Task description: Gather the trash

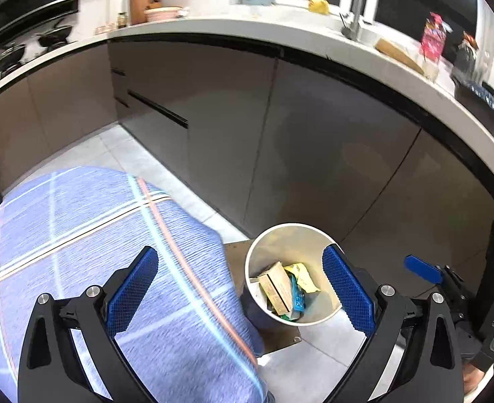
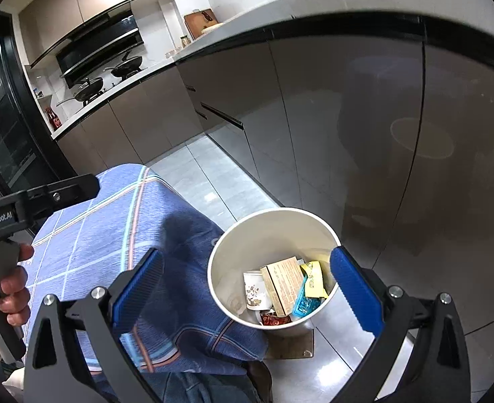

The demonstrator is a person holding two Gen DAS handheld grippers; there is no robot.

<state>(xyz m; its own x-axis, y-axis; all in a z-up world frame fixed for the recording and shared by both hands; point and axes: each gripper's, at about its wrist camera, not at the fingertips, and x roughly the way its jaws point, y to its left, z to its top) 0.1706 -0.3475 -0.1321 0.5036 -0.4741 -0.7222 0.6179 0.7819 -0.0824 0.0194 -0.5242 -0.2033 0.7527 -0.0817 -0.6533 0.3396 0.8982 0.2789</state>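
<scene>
Kitchen, seen downward. Bin (image 2: 274,265) on the floor (image 2: 213,184) beside the cabinets (image 2: 347,117), against a knee in blue checked cloth (image 2: 112,252); a box (image 2: 282,283), wrappers (image 2: 314,278) and a small cup (image 2: 255,290) inside. Trash judged light, crushable, slippery where foil; best pinched at a box edge. Fingers of left gripper (image 1: 240,297) and right gripper (image 2: 247,290) spread open, empty. More litter possibly on the tabletop (image 1: 280,23).

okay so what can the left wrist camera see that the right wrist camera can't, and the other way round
Only the left wrist view shows the faucet, the pink packet on the counter and the right gripper from outside. Only the right wrist view shows the red bottle, a white cup in the bin and a hand holding the other gripper's handle. Both show the white bin holding a tan box, the blue plaid cloth and the range hood.
</scene>
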